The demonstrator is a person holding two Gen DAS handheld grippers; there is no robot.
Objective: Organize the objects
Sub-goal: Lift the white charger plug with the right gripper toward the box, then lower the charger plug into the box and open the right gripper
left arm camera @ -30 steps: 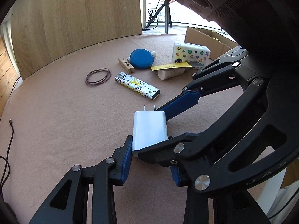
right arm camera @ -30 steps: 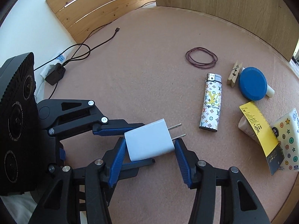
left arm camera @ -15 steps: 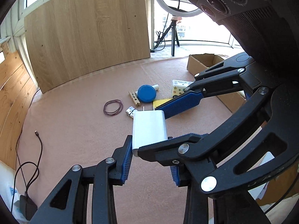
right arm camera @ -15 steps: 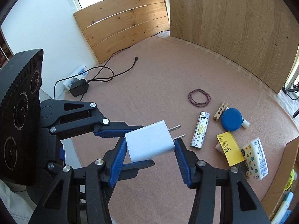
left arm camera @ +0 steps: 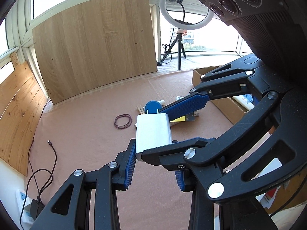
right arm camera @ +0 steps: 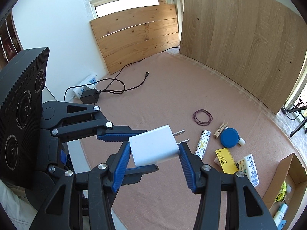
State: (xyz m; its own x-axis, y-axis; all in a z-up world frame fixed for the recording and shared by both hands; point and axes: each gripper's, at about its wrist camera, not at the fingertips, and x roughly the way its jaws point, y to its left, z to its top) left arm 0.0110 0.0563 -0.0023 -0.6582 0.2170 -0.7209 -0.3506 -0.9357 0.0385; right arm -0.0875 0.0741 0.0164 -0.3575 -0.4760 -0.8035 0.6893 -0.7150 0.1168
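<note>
Tools both clamped on white charger (right arm camera: 154,147): my right tool (right arm camera: 152,154) pinches its sides, left tool (left arm camera: 153,153) grips its other end, holding it in air above pink mat (right arm camera: 172,95), with lighter (right arm camera: 202,143) and rubber band (right arm camera: 202,116) below.

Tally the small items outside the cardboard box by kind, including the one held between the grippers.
white charger (held): 1
rubber band: 1
lighter: 1
clothespin: 1
blue round case: 1
yellow-tagged tube: 1
tissue pack: 1
Total: 7
</note>
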